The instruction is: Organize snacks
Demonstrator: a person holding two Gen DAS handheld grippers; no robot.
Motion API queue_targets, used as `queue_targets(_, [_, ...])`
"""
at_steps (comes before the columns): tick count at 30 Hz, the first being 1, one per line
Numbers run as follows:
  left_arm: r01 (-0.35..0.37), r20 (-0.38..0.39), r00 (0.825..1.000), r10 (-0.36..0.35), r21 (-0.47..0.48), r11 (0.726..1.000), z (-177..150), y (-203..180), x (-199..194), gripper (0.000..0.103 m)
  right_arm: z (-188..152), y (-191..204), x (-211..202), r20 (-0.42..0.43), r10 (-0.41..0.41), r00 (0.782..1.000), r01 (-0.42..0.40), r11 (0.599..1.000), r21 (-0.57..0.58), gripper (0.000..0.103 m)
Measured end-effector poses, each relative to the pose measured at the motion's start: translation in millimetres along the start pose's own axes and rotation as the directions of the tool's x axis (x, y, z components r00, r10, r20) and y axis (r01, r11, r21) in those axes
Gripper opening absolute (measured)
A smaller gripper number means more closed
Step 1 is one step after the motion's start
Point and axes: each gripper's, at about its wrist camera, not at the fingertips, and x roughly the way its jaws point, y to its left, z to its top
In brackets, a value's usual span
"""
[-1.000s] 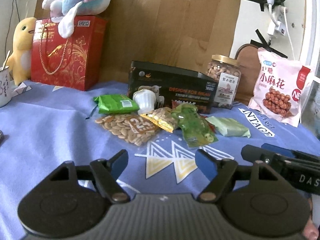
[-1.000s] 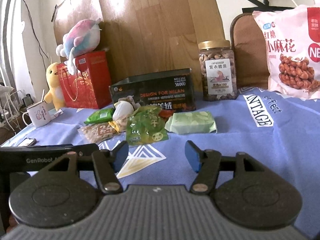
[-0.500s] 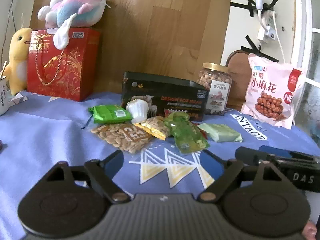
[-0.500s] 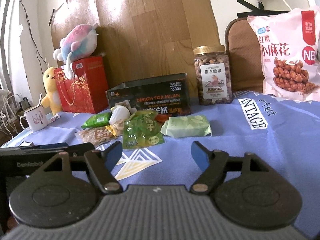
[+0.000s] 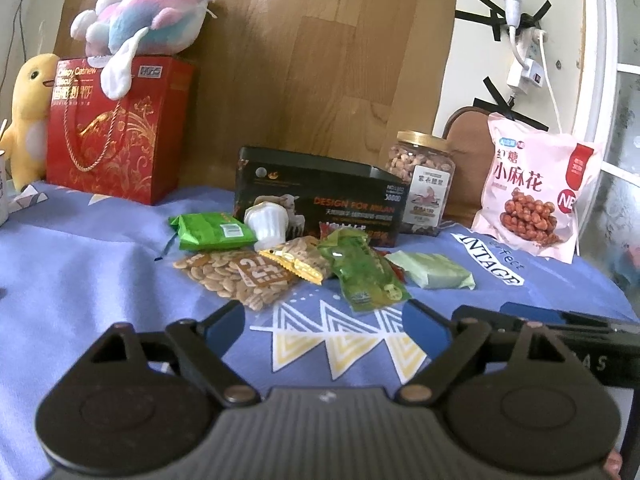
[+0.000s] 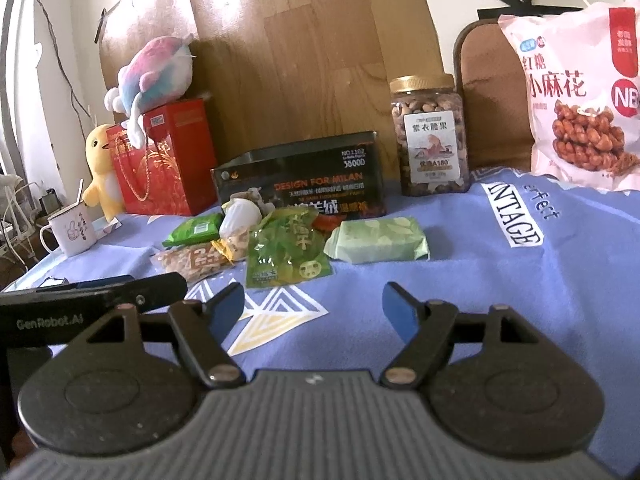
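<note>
A heap of small snack packets lies mid-table before a black box: a green packet, a clear bag of seeds, a yellow-edged packet, a white cup-shaped sweet, a clear green pouch and a pale green pack. The right wrist view shows the green pouch and the pale green pack closest. My left gripper is open over the cloth, short of the heap. My right gripper is open too, nothing between its fingers.
A nut jar and a pink snack bag stand at the back right. A red gift box with a plush fish, a yellow plush and a mug are at the left. A blue cloth covers the table.
Both grippers' jaws have spread wider. The left wrist view has tilted up slightly, so the snacks sit lower in the frame.
</note>
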Motion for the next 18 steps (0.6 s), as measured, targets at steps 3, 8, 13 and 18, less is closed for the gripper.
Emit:
queue_targets(3, [-0.001, 0.005, 1.0, 0.001, 0.009, 1.0, 0.1, -1.3, 0.0, 0.089, 0.2, -2.3, 0.1, 0.002, -0.005, 1.0, 0.005, 1.0, 0.02, 0.078])
queue_targets(8, [-0.005, 0.016, 1.0, 0.005, 0.03, 1.0, -0.2, -4.1, -0.6, 0.092, 2.1, -10.1, 4.5, -0.018, 0.007, 1.0, -0.006, 0.998, 0.065, 0.079])
queue_targets(13, [-0.007, 0.024, 1.0, 0.006, 0.031, 0.999, 0.0, -4.2, -1.7, 0.096, 2.8, -13.6, 9.2, -0.041, 0.012, 0.999, -0.008, 0.997, 0.083, 0.082])
queue_targets(18, [-0.003, 0.022, 1.0, 0.003, 0.024, 1.0, 0.2, -2.5, -2.0, 0.096, 2.3, -12.3, 7.9, -0.037, 0.022, 0.999, -0.019, 0.997, 0.074, 0.082])
